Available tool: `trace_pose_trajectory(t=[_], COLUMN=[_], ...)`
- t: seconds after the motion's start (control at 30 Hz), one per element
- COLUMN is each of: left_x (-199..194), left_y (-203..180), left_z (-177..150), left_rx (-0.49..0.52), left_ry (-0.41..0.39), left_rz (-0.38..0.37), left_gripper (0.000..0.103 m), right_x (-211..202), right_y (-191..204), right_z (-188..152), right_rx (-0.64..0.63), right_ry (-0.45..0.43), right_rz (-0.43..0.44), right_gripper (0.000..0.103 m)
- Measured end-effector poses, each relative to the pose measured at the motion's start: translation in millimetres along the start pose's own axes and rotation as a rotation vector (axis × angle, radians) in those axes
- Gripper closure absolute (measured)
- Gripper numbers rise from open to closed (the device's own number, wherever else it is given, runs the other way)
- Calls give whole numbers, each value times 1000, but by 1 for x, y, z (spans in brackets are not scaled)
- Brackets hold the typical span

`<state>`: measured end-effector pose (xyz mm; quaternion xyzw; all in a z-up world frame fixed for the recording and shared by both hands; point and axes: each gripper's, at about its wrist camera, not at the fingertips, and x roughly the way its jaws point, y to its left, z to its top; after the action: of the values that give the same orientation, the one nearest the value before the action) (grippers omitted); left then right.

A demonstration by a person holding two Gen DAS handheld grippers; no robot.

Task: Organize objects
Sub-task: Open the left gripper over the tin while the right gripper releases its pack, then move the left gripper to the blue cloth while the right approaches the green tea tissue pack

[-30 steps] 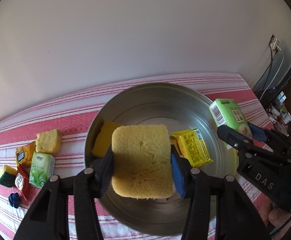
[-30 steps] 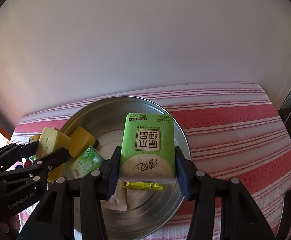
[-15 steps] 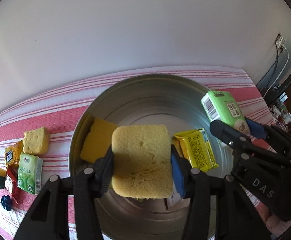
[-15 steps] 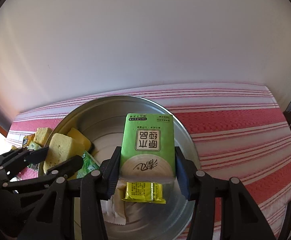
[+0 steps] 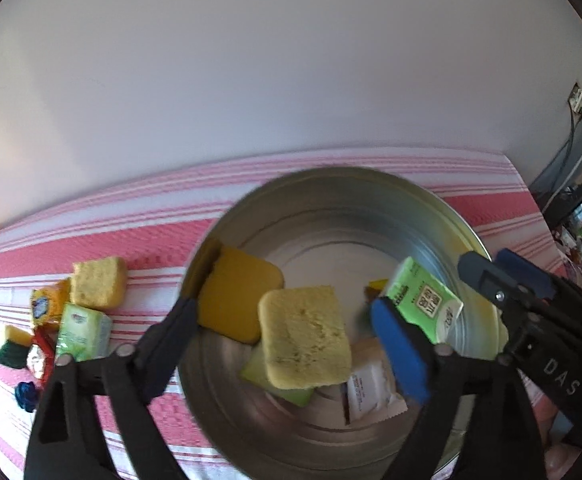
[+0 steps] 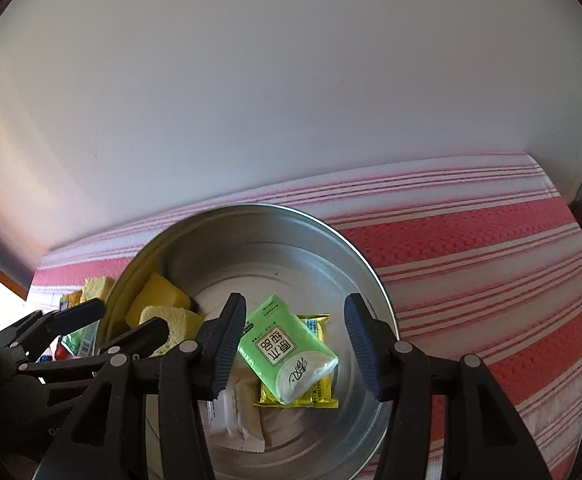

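- Since the earlier frames, both loads are being released: the pale sponge block (image 5: 305, 336), clamped a second ago, is now lying loose and tilted between the left gripper (image 5: 287, 340) jaws, and the green tissue pack (image 6: 287, 354), previously upright in the right gripper (image 6: 295, 348), is now lying slanted in the metal basin (image 6: 355, 252).
- The left gripper's jaws are being opened wide, clear of the sponge on both sides; nothing is being held.
- The right gripper's jaws are also being opened, spread apart from the tissue pack, which is resting across a yellow packet (image 6: 319, 396).
- Both tools are being held tilted down over the basin, apparently so that items drop inside rather than onto the striped cloth (image 6: 471, 248).
- A yellow sponge (image 5: 237, 296) is being kept against the basin's left wall, and white sachets (image 5: 371, 390) are lying near its front.
- Left of the basin, another sponge block (image 5: 98, 282), a green carton (image 5: 83, 332) and small packets are still waiting, so the sorting is judged unfinished.
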<state>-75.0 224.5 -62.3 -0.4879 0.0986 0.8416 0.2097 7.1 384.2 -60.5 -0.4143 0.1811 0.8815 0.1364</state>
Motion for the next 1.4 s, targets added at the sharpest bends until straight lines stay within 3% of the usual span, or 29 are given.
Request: trace_pose_trajectory(t=[0.4, 0.6, 0.7, 0.97, 1.4], left_x=[-38, -56, -60, -57, -54], left_y=[16, 51, 72, 117, 129], left_z=[-17, -47, -67, -100, -130], left_rx=[-34, -66, -85, -139, -167], left_ry=[-96, -166, -195, -242, -399], left_rz=[61, 121, 172, 259, 293], left_gripper=[5, 4, 4, 4, 4], right_x=[-32, -39, -36, -24, -38], right_y=[9, 35, 50, 92, 117], right_z=[-7, -18, -30, -59, -97], right_rx=[7, -14, -20, -83, -137], right_ry=[-64, -135, -158, -203, -432], right_rz=[28, 38, 47, 92, 143], right_gripper=[45, 44, 37, 37, 37])
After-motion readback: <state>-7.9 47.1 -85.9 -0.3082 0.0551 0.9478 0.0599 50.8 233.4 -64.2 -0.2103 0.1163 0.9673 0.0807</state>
